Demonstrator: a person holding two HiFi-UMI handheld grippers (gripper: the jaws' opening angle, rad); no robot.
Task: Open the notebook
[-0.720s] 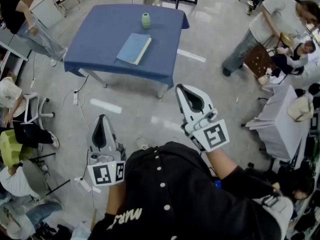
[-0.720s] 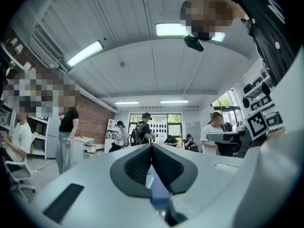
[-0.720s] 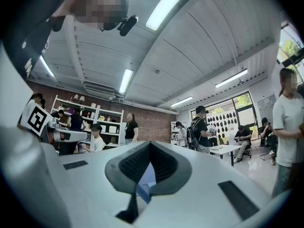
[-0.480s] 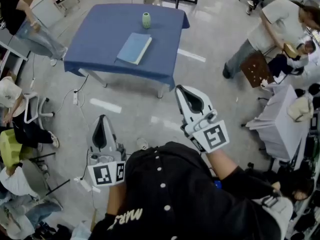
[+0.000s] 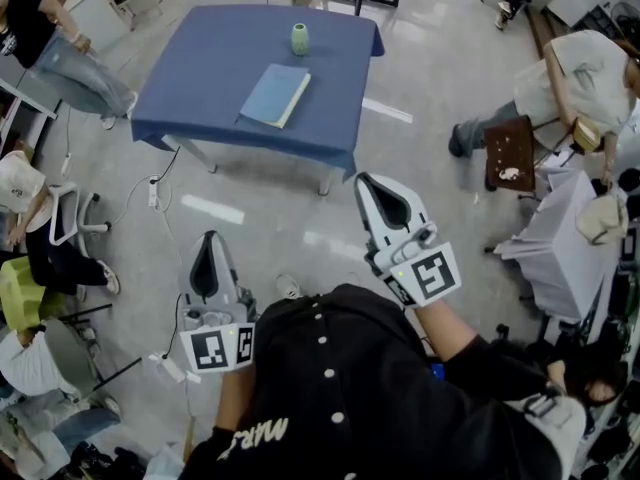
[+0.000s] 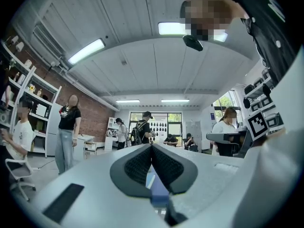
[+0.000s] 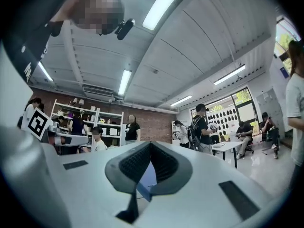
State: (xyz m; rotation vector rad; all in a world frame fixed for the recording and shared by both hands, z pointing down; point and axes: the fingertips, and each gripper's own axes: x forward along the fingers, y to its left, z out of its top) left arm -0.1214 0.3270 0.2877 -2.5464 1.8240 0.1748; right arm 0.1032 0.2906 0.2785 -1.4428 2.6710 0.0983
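Note:
A closed blue notebook (image 5: 275, 95) lies flat on a table covered with a dark blue cloth (image 5: 200, 98), far ahead of me in the head view. My left gripper (image 5: 208, 236) hangs over the floor at lower left, its tips together and nothing between them. My right gripper (image 5: 364, 180) is a little further forward, just short of the table's near right corner, also shut and empty. Both are well away from the notebook. In the left gripper view (image 6: 152, 145) and the right gripper view (image 7: 151, 143) the jaw tips meet, with a slice of blue table behind them.
A small green vase (image 5: 299, 38) stands on the table behind the notebook. Several people sit or stand around the room. A bent-over person and a brown stool (image 5: 510, 153) are at right, chairs (image 5: 60, 218) and cables (image 5: 150, 193) at left, a grey-draped table (image 5: 565, 248) at far right.
The table and notebook have shifted slightly right in the head view. The person at right has bent down and the stool stands further right. Both grippers sit a little lower in frame.

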